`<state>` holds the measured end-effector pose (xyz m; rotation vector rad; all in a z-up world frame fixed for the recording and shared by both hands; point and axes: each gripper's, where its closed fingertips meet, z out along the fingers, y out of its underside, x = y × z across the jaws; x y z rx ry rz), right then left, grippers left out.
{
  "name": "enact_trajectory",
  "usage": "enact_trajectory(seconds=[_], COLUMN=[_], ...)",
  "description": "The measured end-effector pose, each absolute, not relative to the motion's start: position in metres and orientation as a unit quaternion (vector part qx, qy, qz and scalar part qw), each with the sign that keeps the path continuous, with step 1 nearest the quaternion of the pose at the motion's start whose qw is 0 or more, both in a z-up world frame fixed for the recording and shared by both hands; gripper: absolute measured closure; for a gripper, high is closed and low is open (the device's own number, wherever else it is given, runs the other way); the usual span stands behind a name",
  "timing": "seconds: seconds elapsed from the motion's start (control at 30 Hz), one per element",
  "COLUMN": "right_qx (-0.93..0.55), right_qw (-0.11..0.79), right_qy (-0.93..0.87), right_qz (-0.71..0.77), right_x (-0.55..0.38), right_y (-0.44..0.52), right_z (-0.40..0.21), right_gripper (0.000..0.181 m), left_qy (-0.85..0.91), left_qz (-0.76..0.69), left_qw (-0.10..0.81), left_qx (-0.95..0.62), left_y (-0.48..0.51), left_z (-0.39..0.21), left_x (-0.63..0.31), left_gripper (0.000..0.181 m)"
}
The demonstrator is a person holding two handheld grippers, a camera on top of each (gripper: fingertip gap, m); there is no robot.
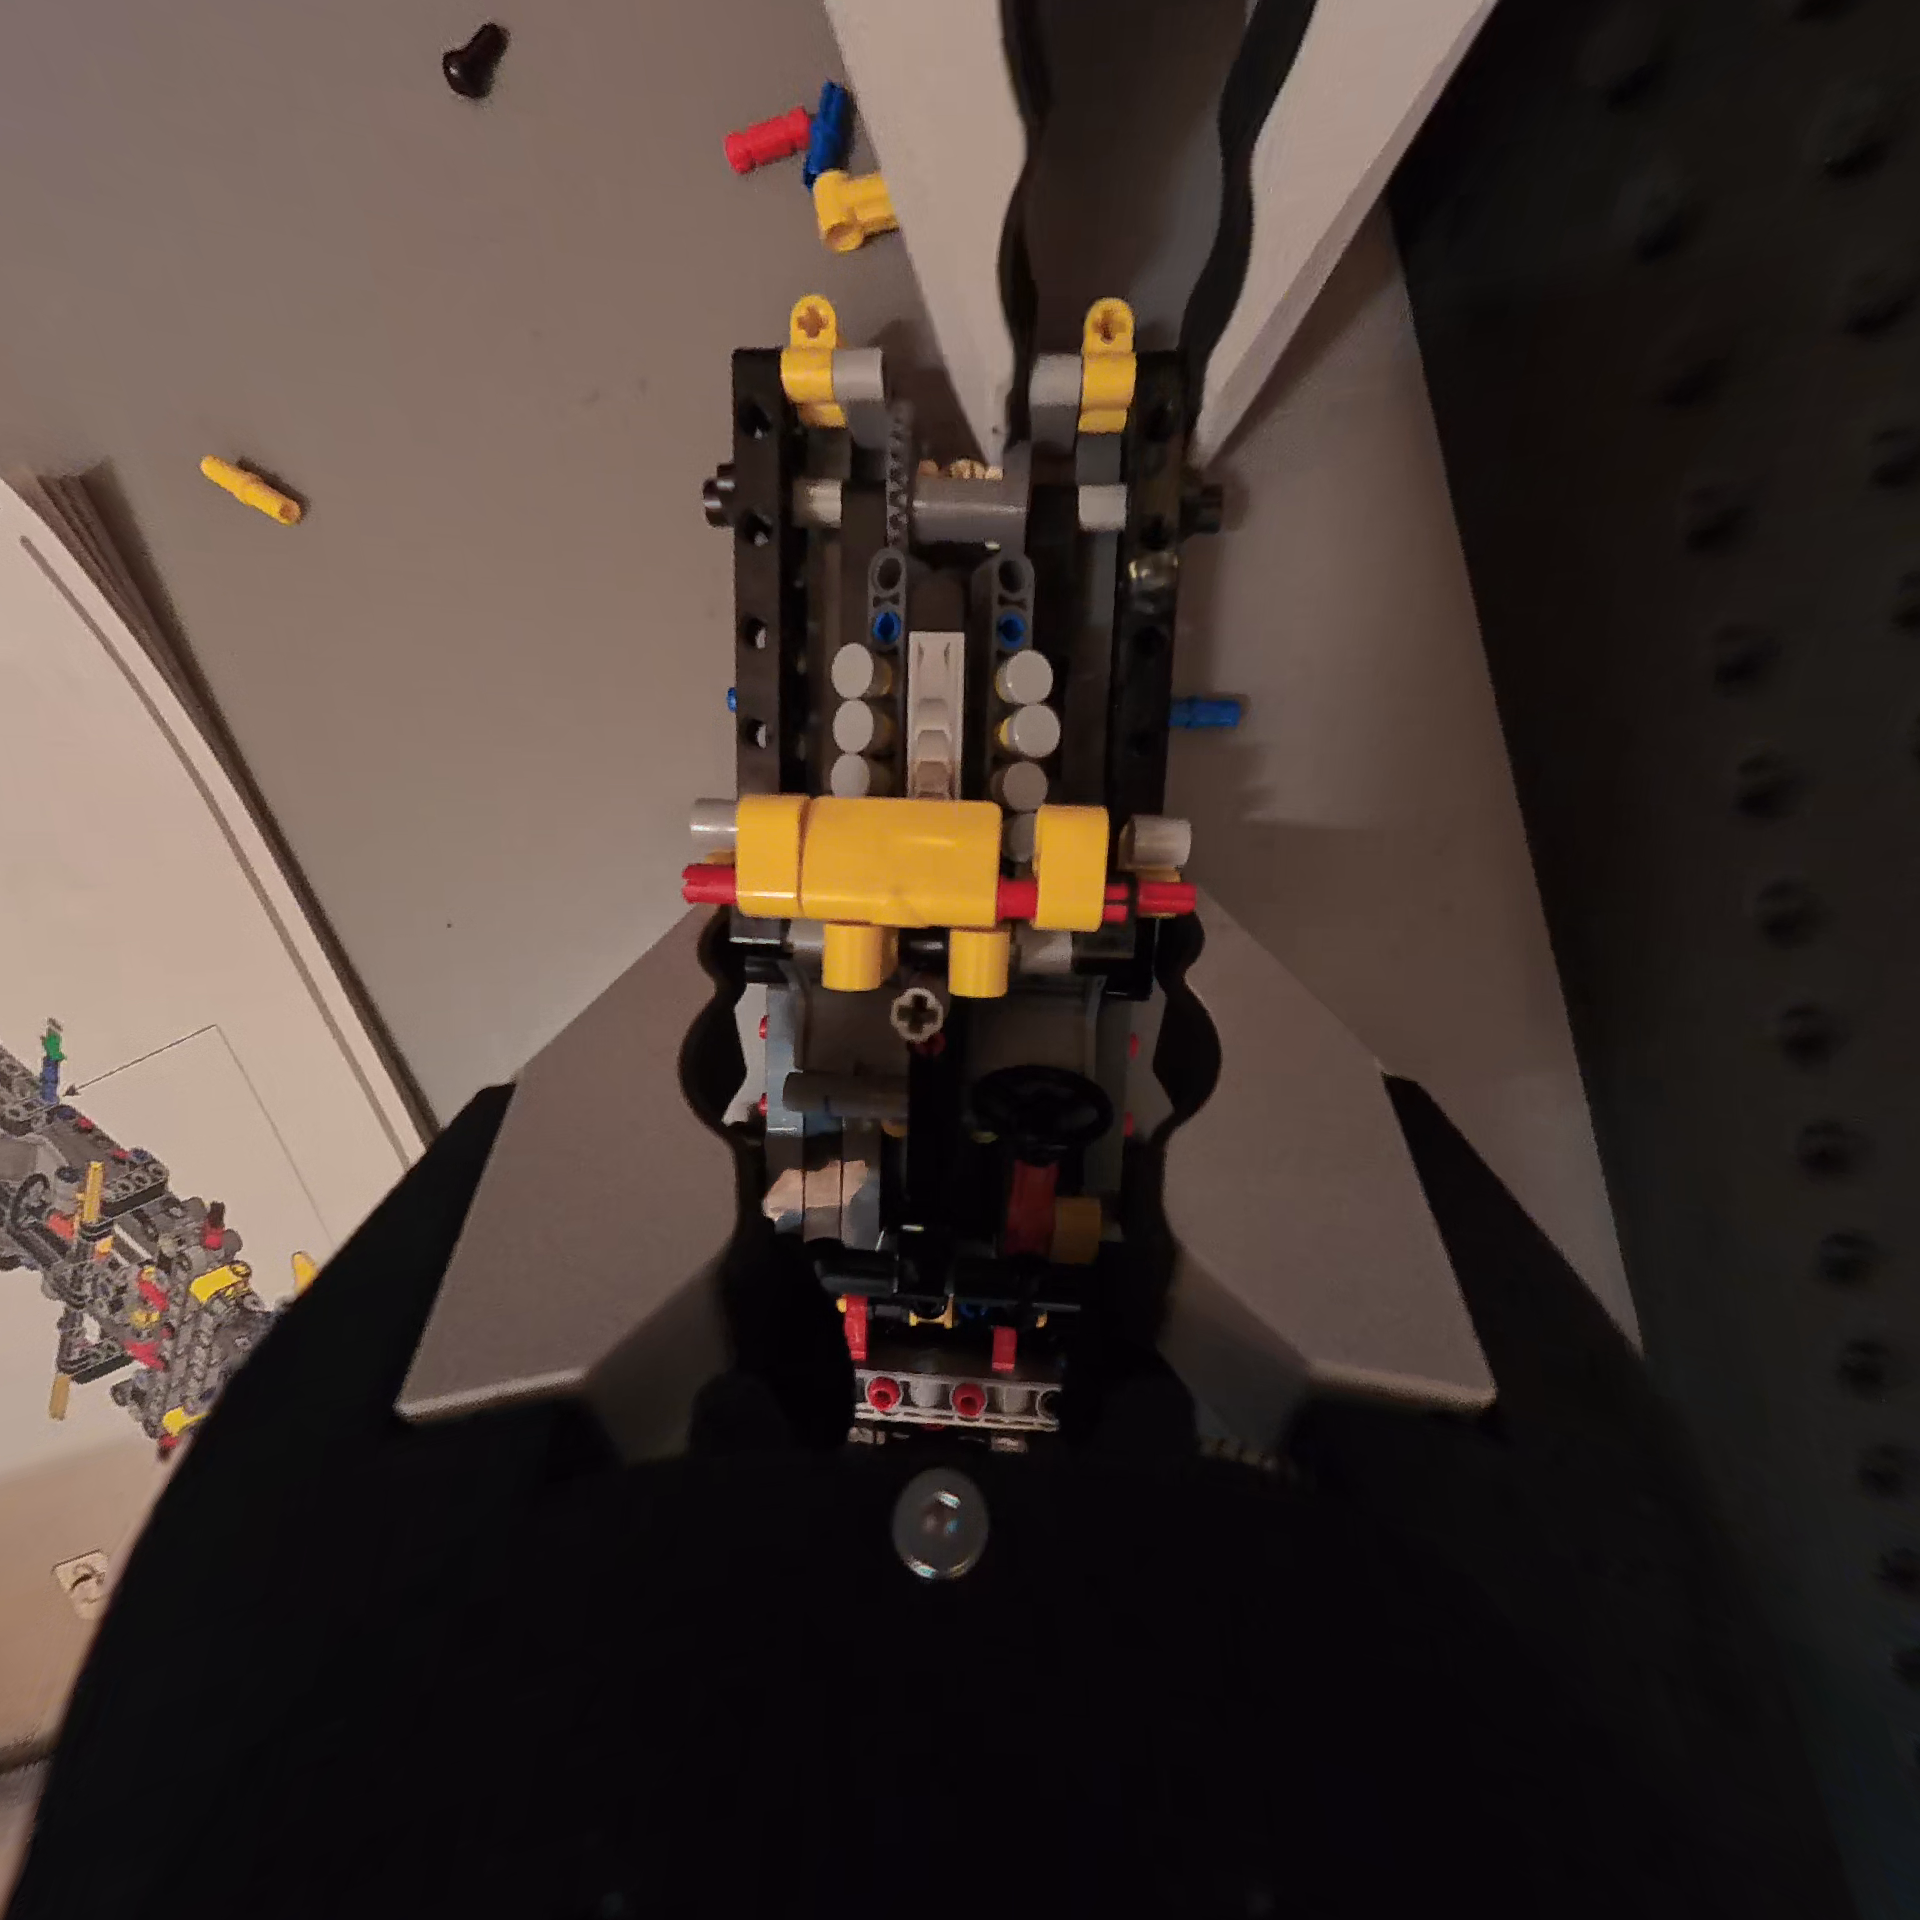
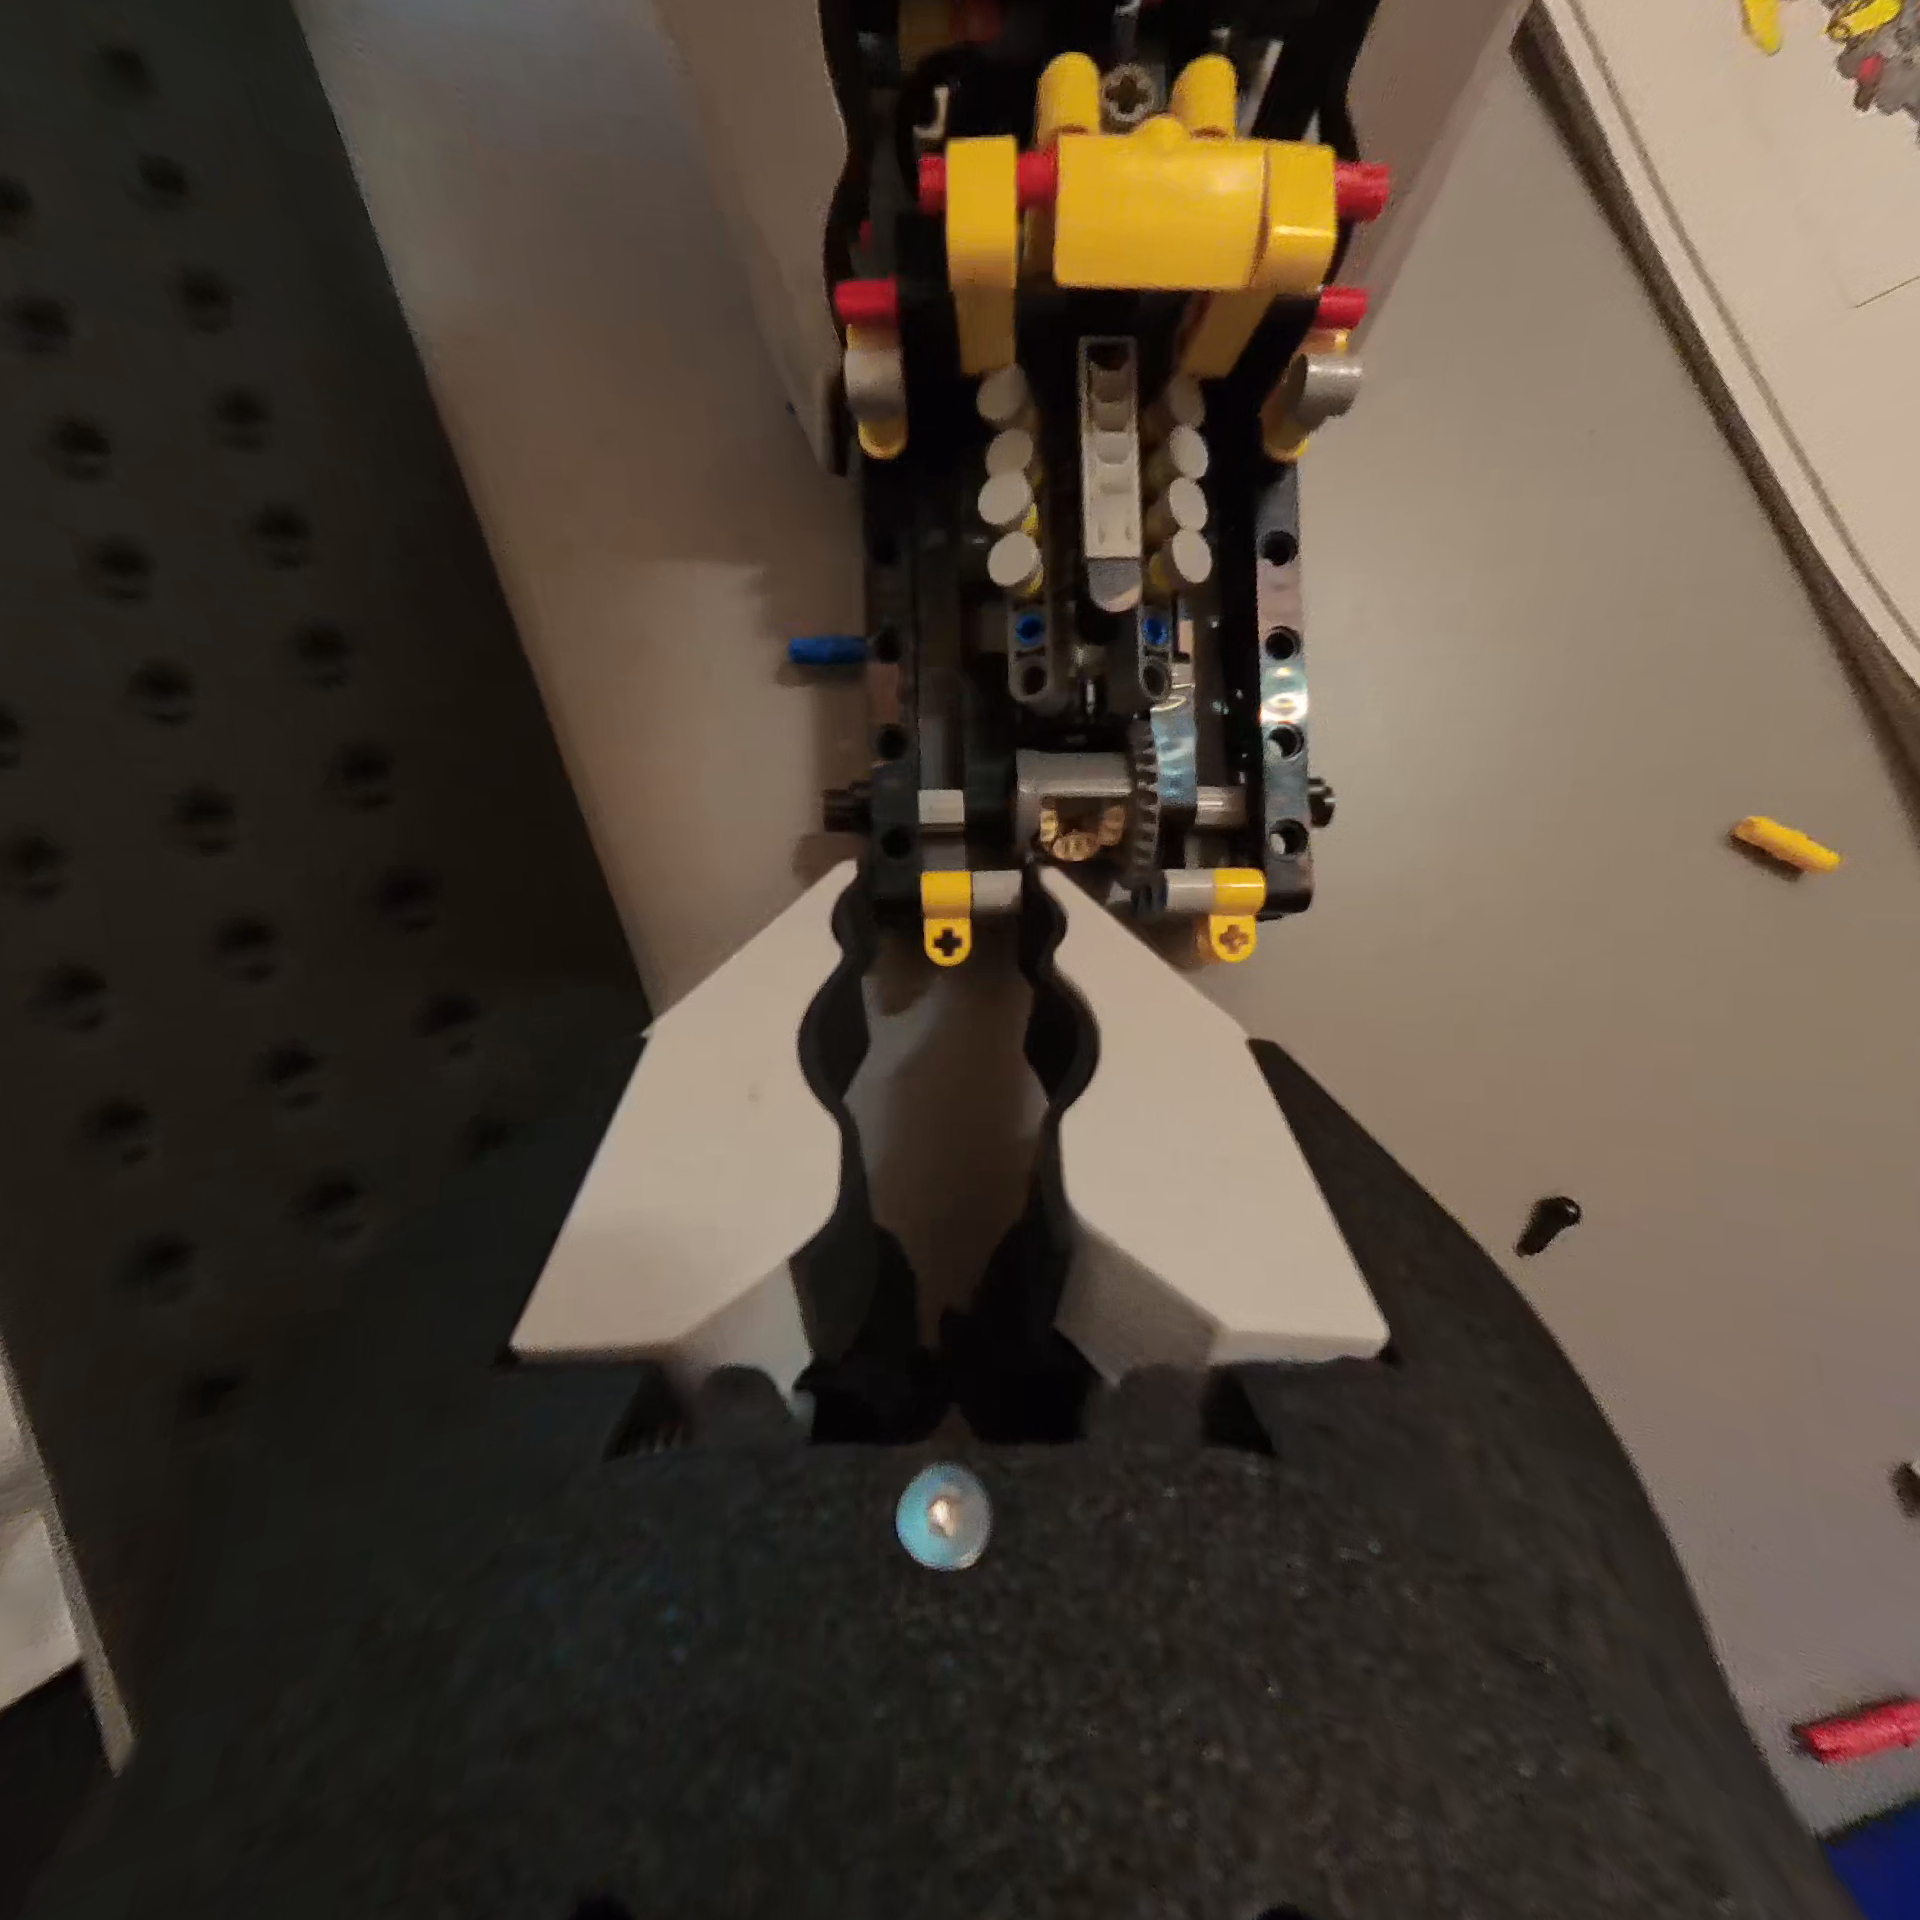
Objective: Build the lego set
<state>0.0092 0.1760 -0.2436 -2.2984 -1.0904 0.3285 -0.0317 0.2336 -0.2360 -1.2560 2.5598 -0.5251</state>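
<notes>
A pale grey-beige tabletop fills the scene, matte and plain, with a few faint scuffs. Soft shadows spread across it, warm indoor light, nothing harsh. Along one side runs a dark perforated board, its rows of small round holes fading into shade; the right wrist view catches the same board on its left edge. In the left wrist view's lower-left corner a white, curved-edged sheet or booklet lies on the surface. No wall, window or floor can be made out.

Probably a lab bench, pale tabletop, dark perforated board, open instruction booklet
</notes>
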Motion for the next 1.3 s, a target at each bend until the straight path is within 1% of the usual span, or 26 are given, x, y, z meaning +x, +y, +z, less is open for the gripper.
enact_trajectory(seconds=[0.2, 0.3, 0.33, 0.4, 0.47, 0.57, 0.6, 0.7, 0.73, 0.8, 0.83, 0.9, 1.17, 1.2, 1.3], right_qx=[-0.86, -0.865, -0.867, -0.869, -0.865, -0.85, -0.846, -0.836, -0.835, -0.838, -0.836, -0.834, -0.819, -0.819, -0.817], right_qw=[0.292, 0.303, 0.303, 0.308, 0.329, 0.362, 0.364, 0.356, 0.351, 0.327, 0.323, 0.317, 0.346, 0.349, 0.347], right_qy=[-0.401, -0.37, -0.365, -0.36, -0.357, -0.374, -0.385, -0.417, -0.423, -0.436, -0.439, -0.446, -0.451, -0.451, -0.454], right_qz=[0.122, 0.151, 0.151, 0.144, 0.126, 0.081, 0.058, 0.019, 0.03, 0.042, 0.055, 0.071, 0.077, 0.068, 0.07], right_x=[0.01, 0.009, 0.012, 0.017, 0.021, 0.017, 0.017, 0.016, 0.011, 0.008, 0.006, 0.004, 0.004, 0.006, 0.006], right_y=[0.177, 0.178, 0.178, 0.178, 0.18, 0.192, 0.199, 0.224, 0.229, 0.234, 0.235, 0.233, 0.234, 0.235, 0.235], right_z=[-0.243, -0.241, -0.239, -0.234, -0.225, -0.217, -0.219, -0.227, -0.228, -0.237, -0.237, -0.239, -0.238, -0.238, -0.238], right_gripper=[0.156, 0.156, 0.153, 0.129, 0.119, 0.086, 0.078, 0.066, 0.066, 0.072, 0.079, 0.084, 0.088, 0.095, 0.095], left_qy=[0.875, 0.87, 0.867, 0.86, 0.851, 0.847, 0.846, 0.841, 0.838, 0.834, 0.834, 0.835, 0.837, 0.838, 0.836], left_qz=[-0.185, -0.196, -0.194, -0.185, -0.174, -0.163, -0.163, -0.162, -0.164, -0.168, -0.168, -0.165, -0.158, -0.157, -0.158], left_qw=[0.115, 0.099, 0.098, 0.108, 0.122, 0.136, 0.136, 0.138, 0.138, 0.139, 0.14, 0.143, 0.148, 0.149, 0.15], left_qx=[-0.433, -0.442, -0.448, -0.463, -0.48, -0.487, -0.49, -0.498, -0.501, -0.507, -0.507, -0.506, -0.502, -0.501, -0.503], left_y=[0.235, 0.235, 0.237, 0.24, 0.245, 0.247, 0.247, 0.247, 0.246, 0.246, 0.246, 0.246, 0.246, 0.245, 0.245], left_z=[-0.236, -0.235, -0.235, -0.235, -0.236, -0.236, -0.236, -0.236, -0.236, -0.236, -0.236, -0.236, -0.236, -0.236, -0.237], left_x=[-0.031, -0.03, -0.028, -0.024, -0.02, -0.02, -0.02, -0.019, -0.019, -0.019, -0.019, -0.019, -0.019, -0.019, -0.019], left_gripper=[0.101, 0.101, 0.101, 0.1, 0.1, 0.1, 0.1, 0.1, 0.1, 0.1, 0.1, 0.1, 0.101, 0.101, 0.101])
